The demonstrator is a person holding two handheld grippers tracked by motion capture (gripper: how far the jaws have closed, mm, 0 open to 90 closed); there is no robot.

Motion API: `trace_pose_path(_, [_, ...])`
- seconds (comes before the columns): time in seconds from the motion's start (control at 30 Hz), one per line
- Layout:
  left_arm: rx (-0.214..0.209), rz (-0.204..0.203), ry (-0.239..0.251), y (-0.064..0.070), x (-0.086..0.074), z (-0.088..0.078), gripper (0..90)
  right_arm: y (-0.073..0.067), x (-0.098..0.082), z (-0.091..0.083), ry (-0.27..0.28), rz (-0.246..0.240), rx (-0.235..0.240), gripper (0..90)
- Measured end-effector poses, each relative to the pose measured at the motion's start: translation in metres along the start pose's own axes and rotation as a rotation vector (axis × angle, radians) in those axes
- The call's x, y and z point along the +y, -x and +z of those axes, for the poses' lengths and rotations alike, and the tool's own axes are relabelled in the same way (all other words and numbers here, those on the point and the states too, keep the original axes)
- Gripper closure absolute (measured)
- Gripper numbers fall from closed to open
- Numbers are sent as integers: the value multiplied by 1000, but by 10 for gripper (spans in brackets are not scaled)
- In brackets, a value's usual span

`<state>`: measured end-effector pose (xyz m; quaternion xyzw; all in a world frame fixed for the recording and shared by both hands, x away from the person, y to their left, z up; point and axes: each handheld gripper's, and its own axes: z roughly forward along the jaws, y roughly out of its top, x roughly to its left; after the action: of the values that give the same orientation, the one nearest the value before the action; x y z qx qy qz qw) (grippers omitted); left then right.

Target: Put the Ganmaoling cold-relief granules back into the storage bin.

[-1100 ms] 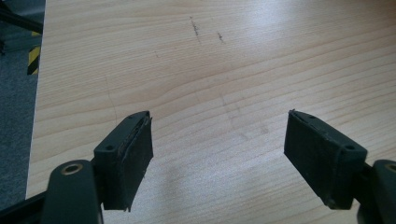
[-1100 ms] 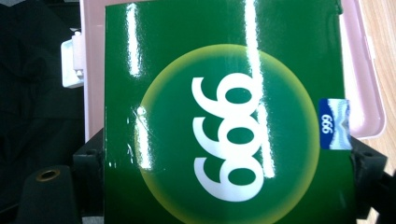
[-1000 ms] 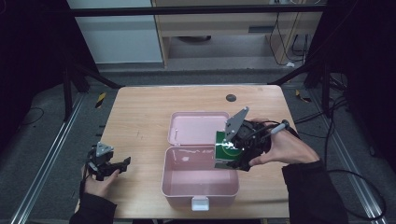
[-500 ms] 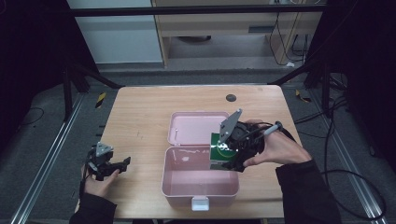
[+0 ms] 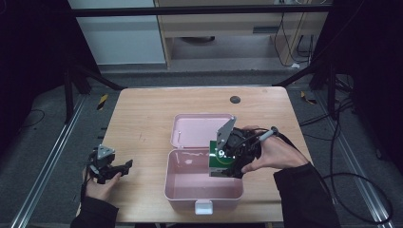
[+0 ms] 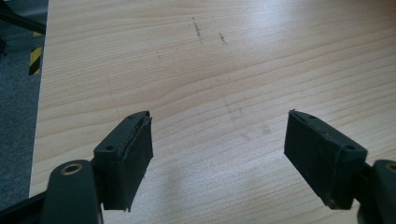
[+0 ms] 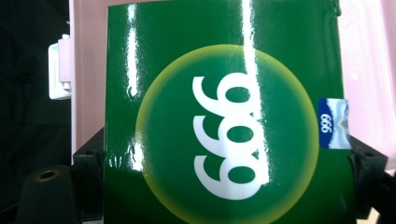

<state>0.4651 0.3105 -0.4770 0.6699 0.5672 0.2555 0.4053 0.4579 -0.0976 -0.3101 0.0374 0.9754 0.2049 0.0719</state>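
Right gripper jaws clamp glossy green box, white "999" in yellow-rimmed circle between them; left gripper wide open, empty.

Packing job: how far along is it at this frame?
Done: pink box lies open on the table. In hand: right tongs grip the green carton over the box's right rim. Left: release it inside and close the lid. Left tongs idle, open.

1. A light wooden bench stands on dark grey carpet.
2. Beyond its far edge, a pale wooden shelf unit stands beside a white cabinet.
3. Black cables trail off its right edge.
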Motion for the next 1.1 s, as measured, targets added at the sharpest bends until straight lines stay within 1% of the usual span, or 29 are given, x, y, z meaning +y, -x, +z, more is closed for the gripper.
trace_pose_path(0.1, [1, -2, 3, 0, 0, 0, 228, 0, 1, 2, -1, -5, 4, 160])
trace_pose_path(0.2, [1, -4, 6, 0, 0, 0, 228, -1, 2, 8, -18, -13, 10, 160])
trace_pose_path(0.27, [1, -3, 6, 0, 0, -1, 228, -2, 2, 10, -23, -5, 9, 160])
trace_pose_path(0.3, [1, -3, 6, 0, 0, -1, 228, -1, 1, 11, -15, -7, 14, 160])
trace_pose_path(0.33, [1, -3, 6, 0, 0, 0, 228, -1, -1, 14, -16, 1, 19, 160])
trace_pose_path(0.47, [1, -1, 4, 0, 0, 0, 228, -2, -4, 20, -23, 2, 31, 160])
trace_pose_path(0.57, [1, -1, 4, 0, 0, 0, 228, -3, -5, 22, -28, -3, 28, 160])
trace_pose_path(0.67, [1, -2, 5, 0, 0, 0, 228, -3, -8, 28, -26, -1, 42, 160])
trace_pose_path(0.97, [2, -2, 5, 0, 0, 0, 228, -6, -14, 39, -35, -2, 54, 160])
trace_pose_path(1.1, [1, -1, 5, 0, 0, 0, 228, -7, -16, 42, -30, 4, 59, 160])
